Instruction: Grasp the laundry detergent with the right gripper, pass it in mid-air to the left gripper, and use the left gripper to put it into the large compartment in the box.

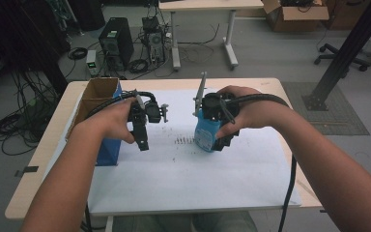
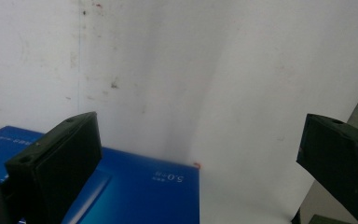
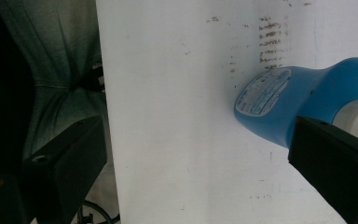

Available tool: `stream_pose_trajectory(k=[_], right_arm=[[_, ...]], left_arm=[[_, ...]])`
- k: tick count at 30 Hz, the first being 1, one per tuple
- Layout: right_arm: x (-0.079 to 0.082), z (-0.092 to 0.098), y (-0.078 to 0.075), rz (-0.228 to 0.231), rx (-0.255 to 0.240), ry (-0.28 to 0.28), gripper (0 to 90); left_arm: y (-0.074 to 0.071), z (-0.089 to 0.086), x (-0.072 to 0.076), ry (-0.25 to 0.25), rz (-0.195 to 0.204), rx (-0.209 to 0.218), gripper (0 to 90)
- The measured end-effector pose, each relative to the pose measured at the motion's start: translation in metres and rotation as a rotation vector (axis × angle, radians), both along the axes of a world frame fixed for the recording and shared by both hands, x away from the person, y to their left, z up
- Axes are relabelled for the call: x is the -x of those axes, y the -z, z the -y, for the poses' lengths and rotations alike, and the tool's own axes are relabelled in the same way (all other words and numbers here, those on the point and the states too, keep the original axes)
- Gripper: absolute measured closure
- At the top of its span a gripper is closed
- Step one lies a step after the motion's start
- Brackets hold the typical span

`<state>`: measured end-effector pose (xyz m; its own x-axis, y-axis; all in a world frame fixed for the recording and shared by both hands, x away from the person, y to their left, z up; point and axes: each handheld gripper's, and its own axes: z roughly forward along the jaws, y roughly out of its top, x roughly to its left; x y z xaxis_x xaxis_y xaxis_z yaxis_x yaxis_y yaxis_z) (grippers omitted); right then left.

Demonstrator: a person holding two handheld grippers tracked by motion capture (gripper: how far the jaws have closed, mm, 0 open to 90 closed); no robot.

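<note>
Two hand-held grippers over a desk point(image 1: 270, 87) covered by a white sheet point(image 1: 183, 174). The left gripper point(image 1: 142, 140), held in the person's left hand point(image 1: 111, 121), points down beside the blue box point(image 1: 108, 150), which stands near the desk's left edge with a brown cardboard box point(image 1: 96, 94) just behind it. In the left gripper view its fingers point(image 2: 60, 163) are spread wide with nothing between them; the blue box point(image 2: 135, 191) lies below them, partly behind the left finger, on the white sheet point(image 2: 191, 70).

The right gripper point(image 1: 217, 140), in the right hand point(image 1: 244, 113), is at the blue bottle point(image 1: 205, 133), which stands upright near the middle of the desk, just right of a patch of dark specks point(image 1: 183, 141). In the right gripper view the fingers point(image 3: 335, 163) are spread; the bottle point(image 3: 289, 102) shows above the right finger, its label point(image 3: 263, 91) facing the camera. Whether that finger touches it cannot be told. The other finger stands well apart from the bottle.
</note>
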<state>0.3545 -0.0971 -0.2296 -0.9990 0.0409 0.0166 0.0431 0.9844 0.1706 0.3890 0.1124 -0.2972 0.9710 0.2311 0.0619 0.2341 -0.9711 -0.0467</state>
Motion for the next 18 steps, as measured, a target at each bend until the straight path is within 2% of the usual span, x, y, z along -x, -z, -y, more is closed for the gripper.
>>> stream_pose_trajectory(k=[4, 10, 18], right_arm=[[-0.003, 0.000, 0.001, 0.000, 0.007, -0.002, 4.7], [-0.004, 0.001, 0.003, 0.002, -0.010, -0.004, 4.7], [-0.003, 0.014, 0.012, -0.014, -0.016, 0.019, 4.8]], left_arm=[[0.000, 0.000, 0.001, -0.002, -0.004, 0.001, 0.2], [0.000, 0.000, 0.001, -0.003, -0.009, -0.003, 0.2], [0.000, 0.001, 0.004, 0.006, -0.008, -0.005, 0.2]])
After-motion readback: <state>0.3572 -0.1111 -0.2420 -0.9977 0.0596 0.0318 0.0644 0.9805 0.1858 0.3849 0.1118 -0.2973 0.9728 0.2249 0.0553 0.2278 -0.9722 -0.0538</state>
